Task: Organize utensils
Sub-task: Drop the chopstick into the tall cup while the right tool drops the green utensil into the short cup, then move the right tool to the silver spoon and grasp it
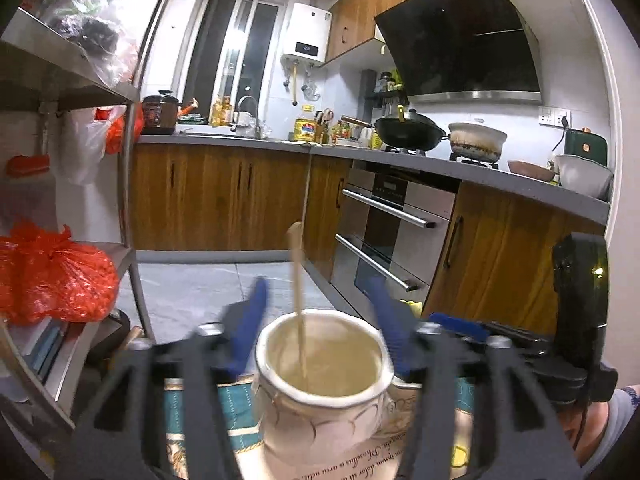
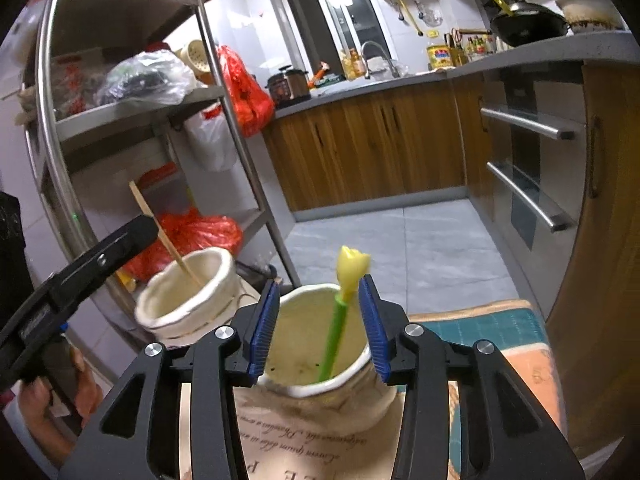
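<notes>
While both of my grippers hang over the 2 cream jars, the green stick (image 2: 335, 340) with the yellow tip stands in the right jar (image 2: 320, 396), leaning slightly right, between the fingers of my right gripper (image 2: 320, 328). Those fingers are spread and touch nothing, though the right pad sits just beside the yellow head. My left gripper (image 1: 320, 328) is spread too, straddling the left jar (image 1: 320, 412), where the wooden stick (image 1: 298, 300) rises near upright, slightly nearer the left finger. Each stick has open air above, so I judge a straight lift clears the rims; the mat's (image 2: 500, 332) edge is near.
</notes>
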Available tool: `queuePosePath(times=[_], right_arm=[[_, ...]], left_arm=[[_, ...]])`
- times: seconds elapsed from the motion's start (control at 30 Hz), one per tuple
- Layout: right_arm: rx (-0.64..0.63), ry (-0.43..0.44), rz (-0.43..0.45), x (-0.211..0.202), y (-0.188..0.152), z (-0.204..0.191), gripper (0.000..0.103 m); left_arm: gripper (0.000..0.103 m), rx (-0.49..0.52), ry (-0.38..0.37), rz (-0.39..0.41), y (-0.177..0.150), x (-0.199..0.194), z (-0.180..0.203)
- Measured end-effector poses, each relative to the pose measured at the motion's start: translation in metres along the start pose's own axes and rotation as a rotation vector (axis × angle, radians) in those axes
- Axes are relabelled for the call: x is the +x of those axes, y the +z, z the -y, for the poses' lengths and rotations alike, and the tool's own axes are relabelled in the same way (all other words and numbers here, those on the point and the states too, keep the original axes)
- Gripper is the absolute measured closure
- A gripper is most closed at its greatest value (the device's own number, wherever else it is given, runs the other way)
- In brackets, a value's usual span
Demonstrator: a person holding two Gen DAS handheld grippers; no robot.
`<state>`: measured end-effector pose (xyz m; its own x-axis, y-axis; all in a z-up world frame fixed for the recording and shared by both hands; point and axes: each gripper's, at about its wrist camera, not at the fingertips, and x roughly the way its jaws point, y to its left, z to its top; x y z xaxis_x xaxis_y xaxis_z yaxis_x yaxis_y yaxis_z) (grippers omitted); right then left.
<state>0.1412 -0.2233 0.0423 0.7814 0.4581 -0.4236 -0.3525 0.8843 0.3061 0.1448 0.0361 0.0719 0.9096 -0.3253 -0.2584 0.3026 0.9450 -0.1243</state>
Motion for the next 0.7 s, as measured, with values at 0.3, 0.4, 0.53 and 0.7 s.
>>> queuePosePath(times=[0.3,0.4,0.53,0.7], right_arm=[[0.002,0.007,0.089,-0.070,0.003,-0.007,0.009],[-0.002,-0.017,0.123,-0.094,0.002,-0.007,0.005],[-0.025,-0.068,0.135,-0.118,-0.003,-0.005,0.005],[-0.043,-0.111,0.126,-0.135,-0.013,0.003,0.005]], left_arm=[[0.005,-0.019,0.034,0.023,0.004,-0.052,0.008],[0.005,-0.025,0.036,0.016,0.002,-0.067,0.010],[0.005,-0.021,0.033,0.009,-0.001,-0.086,0.015],[0.005,0.047,0.063,-0.027,-0.009,-0.097,0.027]])
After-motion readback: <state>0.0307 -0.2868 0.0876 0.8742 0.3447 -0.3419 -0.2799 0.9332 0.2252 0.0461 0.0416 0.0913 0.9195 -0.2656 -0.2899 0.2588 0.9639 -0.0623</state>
